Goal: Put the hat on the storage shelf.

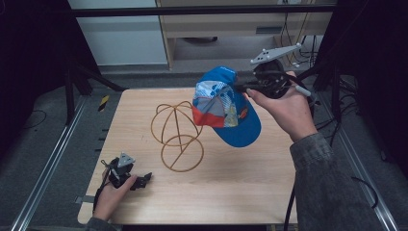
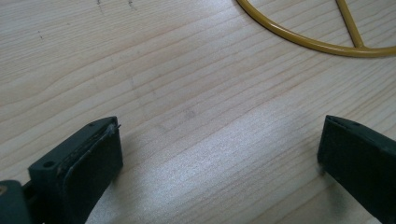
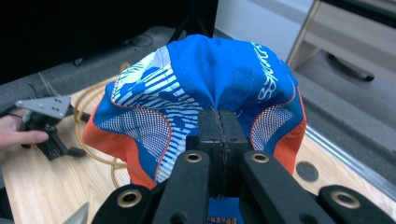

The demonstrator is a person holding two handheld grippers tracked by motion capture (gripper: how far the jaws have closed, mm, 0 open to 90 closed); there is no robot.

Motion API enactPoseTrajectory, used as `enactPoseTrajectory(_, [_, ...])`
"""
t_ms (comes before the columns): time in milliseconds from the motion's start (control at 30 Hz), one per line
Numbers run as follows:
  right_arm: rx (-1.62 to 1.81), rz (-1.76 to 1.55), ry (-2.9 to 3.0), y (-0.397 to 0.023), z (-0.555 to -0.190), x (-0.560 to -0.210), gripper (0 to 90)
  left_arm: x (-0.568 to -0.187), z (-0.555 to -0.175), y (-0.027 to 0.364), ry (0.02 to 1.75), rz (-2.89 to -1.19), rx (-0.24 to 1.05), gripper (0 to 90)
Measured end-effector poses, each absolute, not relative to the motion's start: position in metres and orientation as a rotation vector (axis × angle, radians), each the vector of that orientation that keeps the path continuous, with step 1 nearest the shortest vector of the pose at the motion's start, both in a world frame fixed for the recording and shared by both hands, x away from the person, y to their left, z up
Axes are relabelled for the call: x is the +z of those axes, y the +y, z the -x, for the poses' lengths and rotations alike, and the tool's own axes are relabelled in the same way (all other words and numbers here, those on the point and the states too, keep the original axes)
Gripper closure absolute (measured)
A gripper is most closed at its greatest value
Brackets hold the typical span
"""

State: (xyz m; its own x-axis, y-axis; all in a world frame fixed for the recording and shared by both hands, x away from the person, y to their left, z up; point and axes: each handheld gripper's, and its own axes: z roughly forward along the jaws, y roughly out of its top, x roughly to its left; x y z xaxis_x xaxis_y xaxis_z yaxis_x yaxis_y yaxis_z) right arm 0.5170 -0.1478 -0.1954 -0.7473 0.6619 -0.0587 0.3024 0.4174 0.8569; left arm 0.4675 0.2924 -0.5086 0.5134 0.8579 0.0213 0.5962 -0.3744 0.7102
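Right gripper (image 1: 243, 87) is clenched tight on the back of a blue baseball cap (image 1: 223, 107), pinching the cloth so the cap can hang in the air. It floats above the worktop (image 1: 240, 192), just right of the yellow wire hat stand (image 1: 177, 135), likely so it can go over the stand's round top. The cap is tipped, its long way running from the crown up high to the brim pointing down toward the person. Left gripper (image 1: 144, 180) rests on the worktop, jaws spread wide, holding nothing.
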Motion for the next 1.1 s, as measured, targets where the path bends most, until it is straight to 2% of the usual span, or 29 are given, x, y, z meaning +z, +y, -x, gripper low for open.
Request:
enactPoseTrajectory(433, [1.325,-0.752,2.273,-0.109,-0.517,-0.180,90.0,-0.509,-0.467,0.292,1.180,-2.107,0.518,0.0])
enactPoseTrajectory(1100, [1.363,-0.668,2.325,-0.052,-0.522,-0.187,90.0,-0.509,-0.467,0.292,1.180,-2.105,0.520,0.0])
